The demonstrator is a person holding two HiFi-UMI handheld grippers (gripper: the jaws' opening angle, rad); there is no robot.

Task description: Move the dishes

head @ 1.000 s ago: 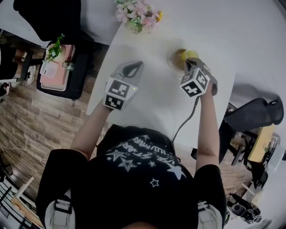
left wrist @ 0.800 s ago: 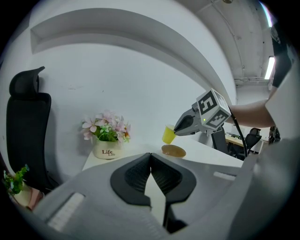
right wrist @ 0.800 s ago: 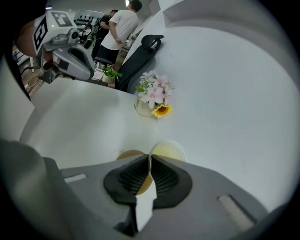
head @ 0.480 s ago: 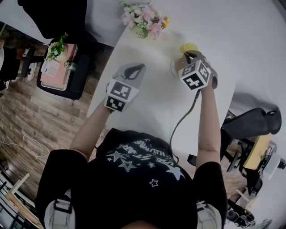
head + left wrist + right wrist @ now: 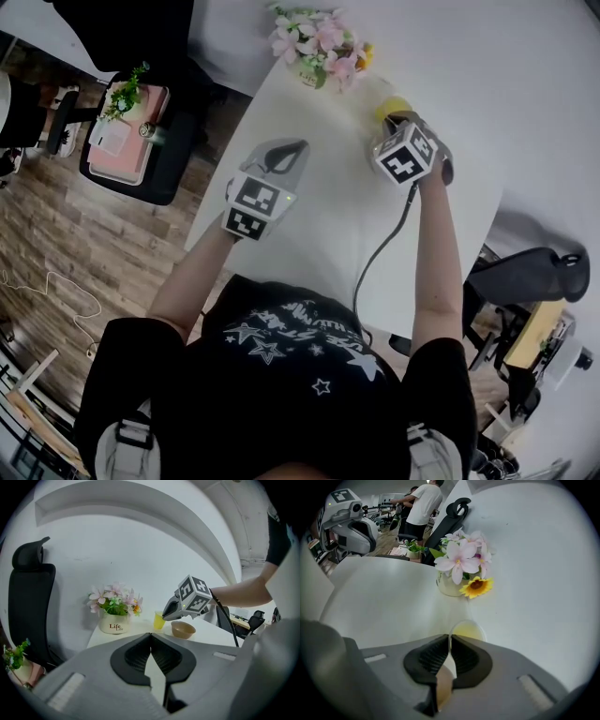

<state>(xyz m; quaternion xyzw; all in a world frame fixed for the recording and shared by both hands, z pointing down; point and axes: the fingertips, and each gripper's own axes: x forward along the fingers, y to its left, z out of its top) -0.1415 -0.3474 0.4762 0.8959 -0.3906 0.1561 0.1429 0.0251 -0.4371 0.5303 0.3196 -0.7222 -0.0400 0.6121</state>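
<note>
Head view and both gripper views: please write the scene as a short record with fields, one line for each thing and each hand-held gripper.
surface: white table
flower pot: near the table's far corner, printed "Life", pink flowers and one yellow
yellow cup: upright, between flower pot and tan bowl
tan bowl: beside the cup, under the right hand-held gripper
left hand-held gripper: jaws together, nothing between them, above bare table
right hand-held gripper: jaws together at the tips, pointing toward the cup; the bowl shows through the gap behind the tips
</note>
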